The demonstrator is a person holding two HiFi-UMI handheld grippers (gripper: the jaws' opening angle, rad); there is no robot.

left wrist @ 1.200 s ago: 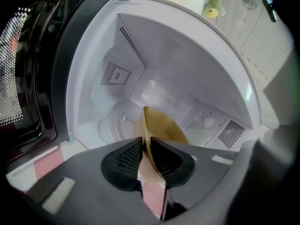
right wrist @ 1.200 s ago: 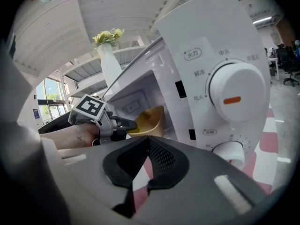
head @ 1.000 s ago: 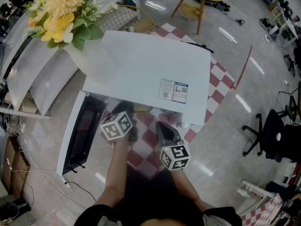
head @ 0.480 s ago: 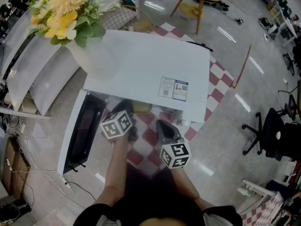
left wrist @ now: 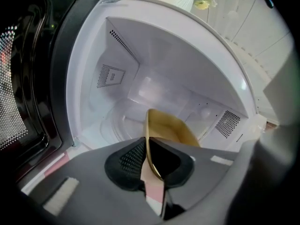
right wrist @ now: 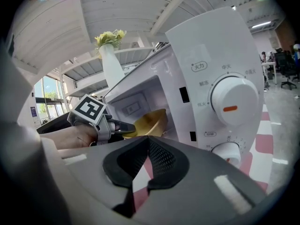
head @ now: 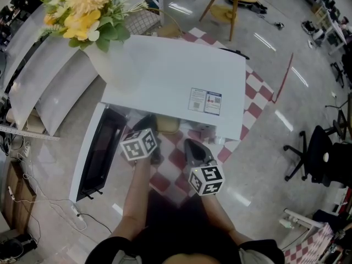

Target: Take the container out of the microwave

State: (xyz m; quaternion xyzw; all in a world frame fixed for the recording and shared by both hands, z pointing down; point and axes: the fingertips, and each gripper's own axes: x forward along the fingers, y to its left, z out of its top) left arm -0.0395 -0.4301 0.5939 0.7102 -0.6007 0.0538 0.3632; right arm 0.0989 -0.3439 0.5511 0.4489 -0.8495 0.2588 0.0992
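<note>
so the left gripper [left wrist: 146,146] is clamped on the yellow bowl [left wrist: 172,128] at its rim, right gripper [right wrist: 147,143] closed, empty. I'd slide it level out of the microwave [left wrist: 154,64].

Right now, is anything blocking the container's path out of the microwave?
Nothing visible. The door is swung wide open, the left gripper is clamped on the rim of the container, and the right gripper sits outside by the control panel, beside the opening.
</note>
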